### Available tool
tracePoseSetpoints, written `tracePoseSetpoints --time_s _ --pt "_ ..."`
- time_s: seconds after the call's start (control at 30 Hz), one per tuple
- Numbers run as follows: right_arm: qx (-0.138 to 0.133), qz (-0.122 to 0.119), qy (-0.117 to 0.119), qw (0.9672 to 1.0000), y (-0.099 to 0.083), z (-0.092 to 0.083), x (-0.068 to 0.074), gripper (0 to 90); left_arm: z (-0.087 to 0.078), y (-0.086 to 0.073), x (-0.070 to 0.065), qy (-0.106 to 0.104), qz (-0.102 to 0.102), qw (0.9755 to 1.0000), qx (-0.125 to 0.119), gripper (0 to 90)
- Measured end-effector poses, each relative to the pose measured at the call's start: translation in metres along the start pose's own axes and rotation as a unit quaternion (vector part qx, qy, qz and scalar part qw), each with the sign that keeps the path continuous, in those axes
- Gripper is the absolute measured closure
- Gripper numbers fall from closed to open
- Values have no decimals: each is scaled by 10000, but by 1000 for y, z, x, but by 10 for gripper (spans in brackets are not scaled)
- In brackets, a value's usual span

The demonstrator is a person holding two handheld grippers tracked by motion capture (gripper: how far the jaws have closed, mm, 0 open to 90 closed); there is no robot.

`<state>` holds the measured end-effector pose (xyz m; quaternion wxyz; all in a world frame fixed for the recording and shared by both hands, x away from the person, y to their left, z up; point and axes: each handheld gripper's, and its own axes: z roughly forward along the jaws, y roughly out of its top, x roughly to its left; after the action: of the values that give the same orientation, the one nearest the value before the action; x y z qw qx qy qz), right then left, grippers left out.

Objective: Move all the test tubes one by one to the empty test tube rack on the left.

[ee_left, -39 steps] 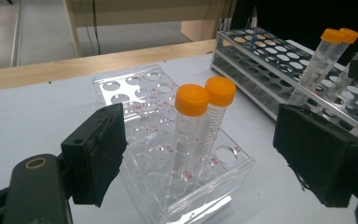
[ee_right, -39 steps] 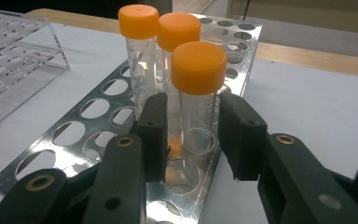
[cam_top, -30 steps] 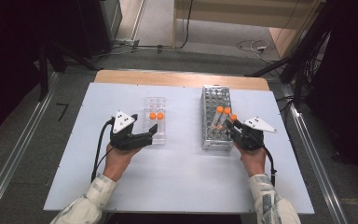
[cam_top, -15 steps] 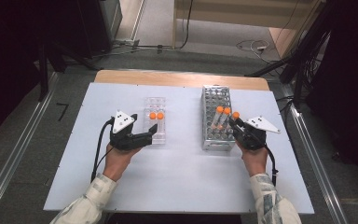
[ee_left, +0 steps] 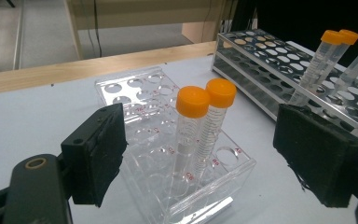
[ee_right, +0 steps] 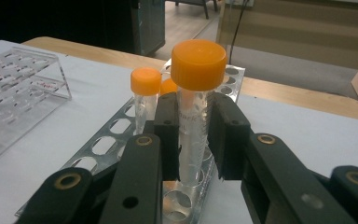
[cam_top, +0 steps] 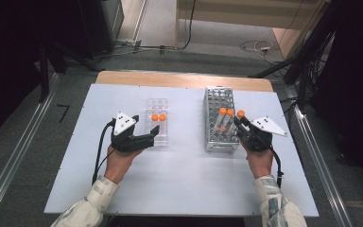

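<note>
right claw (ee_right: 193, 140) clamps orange-capped tube (ee_right: 196, 100) — metal rack (ee_right: 121, 128)

Overhead looks down; tool cameras share rack (ee_left: 279, 65) closely

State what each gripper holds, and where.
The right gripper clamps an orange-capped tube by its body just below the cap; the left gripper holds nothing.

Light: we see the table (cam_top: 179, 184) evenly bright, the room around it dark.
Shadows: soft and short beside the racks.
Glare: faint sheen on the clear rack (ee_left: 168, 154).
Focus: high view soft; near jaws blur in both gripper views.
Colour: orange caps (ee_right: 198, 58) look saturated.
</note>
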<state>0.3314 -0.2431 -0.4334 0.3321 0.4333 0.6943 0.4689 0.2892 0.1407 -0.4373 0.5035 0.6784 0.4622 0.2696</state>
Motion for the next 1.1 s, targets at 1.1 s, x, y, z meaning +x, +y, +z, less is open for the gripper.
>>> tracePoseSetpoints --time_s 1.1 --pt "-191 1 1265 9918 18 -22 50 720 -3 3 -10 -174 87 9998 -63 176"
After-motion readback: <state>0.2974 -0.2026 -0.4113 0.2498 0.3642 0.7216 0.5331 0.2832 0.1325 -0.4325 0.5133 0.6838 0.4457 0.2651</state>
